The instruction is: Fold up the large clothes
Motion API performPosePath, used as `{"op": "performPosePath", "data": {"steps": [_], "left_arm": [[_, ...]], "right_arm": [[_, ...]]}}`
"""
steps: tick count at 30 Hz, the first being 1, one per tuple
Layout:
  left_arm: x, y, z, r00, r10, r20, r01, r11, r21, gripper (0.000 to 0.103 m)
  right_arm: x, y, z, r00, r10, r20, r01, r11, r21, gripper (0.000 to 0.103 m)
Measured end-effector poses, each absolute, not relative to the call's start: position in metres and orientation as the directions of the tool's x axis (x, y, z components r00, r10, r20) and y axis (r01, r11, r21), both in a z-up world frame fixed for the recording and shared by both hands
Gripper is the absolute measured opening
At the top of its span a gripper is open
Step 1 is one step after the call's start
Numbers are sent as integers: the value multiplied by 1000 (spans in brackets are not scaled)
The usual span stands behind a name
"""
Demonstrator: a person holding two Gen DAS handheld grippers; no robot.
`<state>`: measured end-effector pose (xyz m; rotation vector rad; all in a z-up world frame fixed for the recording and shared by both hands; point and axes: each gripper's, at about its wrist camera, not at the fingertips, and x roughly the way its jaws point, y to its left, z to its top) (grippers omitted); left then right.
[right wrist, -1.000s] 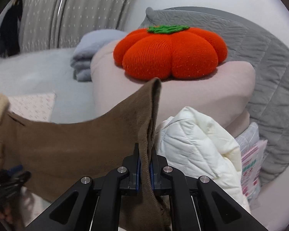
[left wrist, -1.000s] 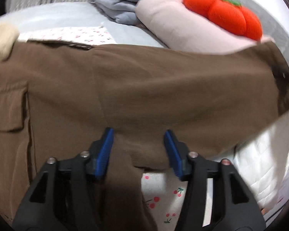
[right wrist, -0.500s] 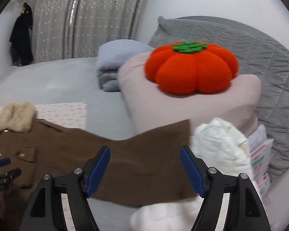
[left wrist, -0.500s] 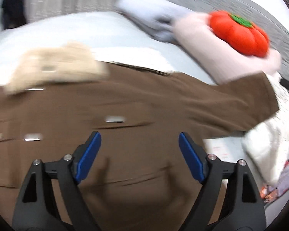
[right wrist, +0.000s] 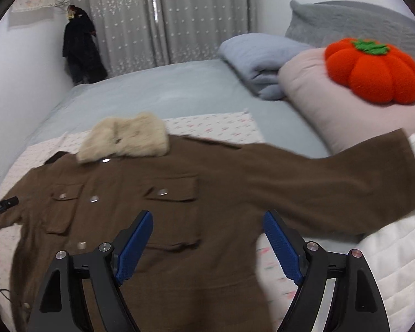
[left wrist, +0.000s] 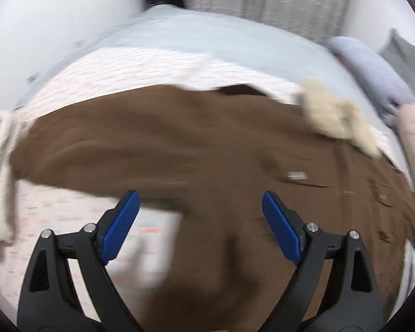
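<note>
Brown coat [right wrist: 157, 221]: spread flat, front up, on cherry-print sheet [right wrist: 213, 127] over bed [right wrist: 157, 91]. Left sleeve [left wrist: 96, 152] stretched out toward left edge. Cream fur collar [right wrist: 127, 141] at top; flap pockets, metal snaps on chest. Right sleeve [right wrist: 332, 179] extended toward pink pillow [right wrist: 326, 105]. Orange pumpkin cushion [right wrist: 373, 74] on pillow. Left hand-held gripper [left wrist: 200, 225]: blue pads wide apart, empty, over coat. Right hand-held gripper [right wrist: 207, 244]: likewise spread wide, holding nothing.
</note>
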<state>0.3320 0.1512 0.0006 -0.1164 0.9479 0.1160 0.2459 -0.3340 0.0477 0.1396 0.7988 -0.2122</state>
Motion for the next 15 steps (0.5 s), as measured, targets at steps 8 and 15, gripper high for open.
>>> {"op": "performPosePath", "data": {"steps": [8,15], "left_arm": [[309,285,-36,492,172,-853,-374,927,-29,90],[276,338,-62,548,76,-833,-429,881,-201,90]], "right_arm": [[257,-277,-6,639,-15,-769,189,972,137,87],[271,-274,-51,564,12,-826,215,963,161,87]]}}
